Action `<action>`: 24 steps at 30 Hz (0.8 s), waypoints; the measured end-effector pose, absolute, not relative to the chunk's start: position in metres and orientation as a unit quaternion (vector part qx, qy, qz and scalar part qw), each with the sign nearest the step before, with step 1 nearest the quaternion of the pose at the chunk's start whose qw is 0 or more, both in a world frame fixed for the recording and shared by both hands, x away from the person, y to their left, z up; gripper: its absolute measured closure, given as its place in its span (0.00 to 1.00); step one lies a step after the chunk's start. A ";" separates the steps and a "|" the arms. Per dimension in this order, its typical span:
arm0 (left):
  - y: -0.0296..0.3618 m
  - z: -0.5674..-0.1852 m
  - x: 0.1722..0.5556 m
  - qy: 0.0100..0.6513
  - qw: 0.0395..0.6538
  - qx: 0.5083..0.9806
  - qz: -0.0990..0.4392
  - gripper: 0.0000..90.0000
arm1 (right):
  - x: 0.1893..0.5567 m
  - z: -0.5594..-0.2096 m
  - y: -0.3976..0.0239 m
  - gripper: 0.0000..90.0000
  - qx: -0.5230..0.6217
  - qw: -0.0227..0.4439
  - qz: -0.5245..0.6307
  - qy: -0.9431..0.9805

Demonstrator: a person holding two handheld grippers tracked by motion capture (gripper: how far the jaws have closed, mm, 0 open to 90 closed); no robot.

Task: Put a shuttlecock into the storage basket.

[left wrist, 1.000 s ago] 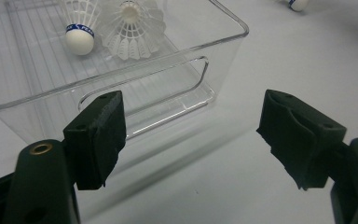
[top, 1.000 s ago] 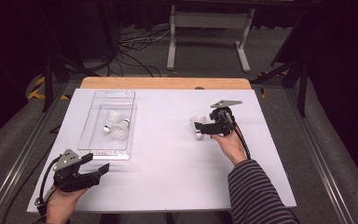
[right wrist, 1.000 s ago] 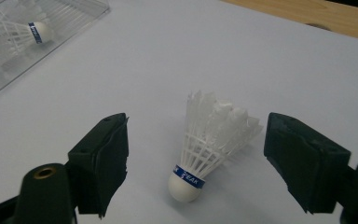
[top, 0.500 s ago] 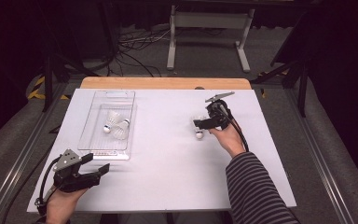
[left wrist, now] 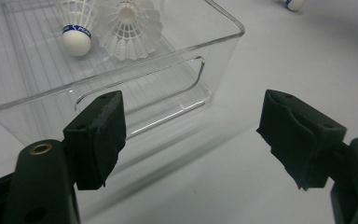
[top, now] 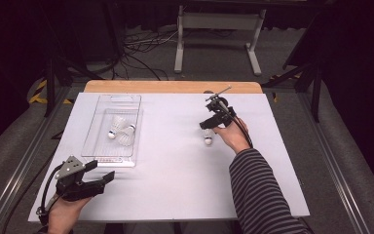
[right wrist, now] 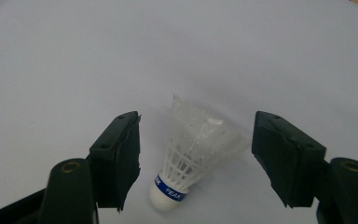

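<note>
A white shuttlecock point(top: 208, 139) with a blue-banded cork point(right wrist: 168, 195) lies on the white table point(top: 175, 175) at the right. My right gripper point(top: 204, 125) hovers just beyond it, tilted down. In the right gripper view the shuttlecock point(right wrist: 193, 144) sits between the jaws of my right gripper point(right wrist: 200, 137); they have just been closing, but neither pad touches it. Two more shuttlecocks point(top: 116, 127) point(top: 127, 137) lie in a clear plastic tray point(top: 119, 97) at the left. My left gripper point(top: 100, 171) rests open at the near left, facing the tray's near wall point(left wrist: 200, 51).
A wooden board point(top: 173, 87) lines the table's far edge. Beyond it on the floor stand a metal frame point(top: 214, 22) and cables point(top: 141, 46). Metal rails point(top: 336, 175) run along both table sides. Bare white surface lies between the tray and the right hand point(top: 231, 136).
My right gripper has moved toward the far side and risen a little, while the shuttlecock stays on the table. The left gripper has kept still.
</note>
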State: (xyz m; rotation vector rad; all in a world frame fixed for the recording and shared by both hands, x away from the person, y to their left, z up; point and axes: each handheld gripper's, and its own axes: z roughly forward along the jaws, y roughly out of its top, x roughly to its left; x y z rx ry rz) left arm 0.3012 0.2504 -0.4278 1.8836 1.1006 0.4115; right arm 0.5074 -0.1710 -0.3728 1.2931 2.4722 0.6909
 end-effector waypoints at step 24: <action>0.249 -0.428 0.301 0.435 0.443 0.767 0.161 0.26 | 0.529 -0.379 -0.160 0.49 0.458 0.128 0.197 0.857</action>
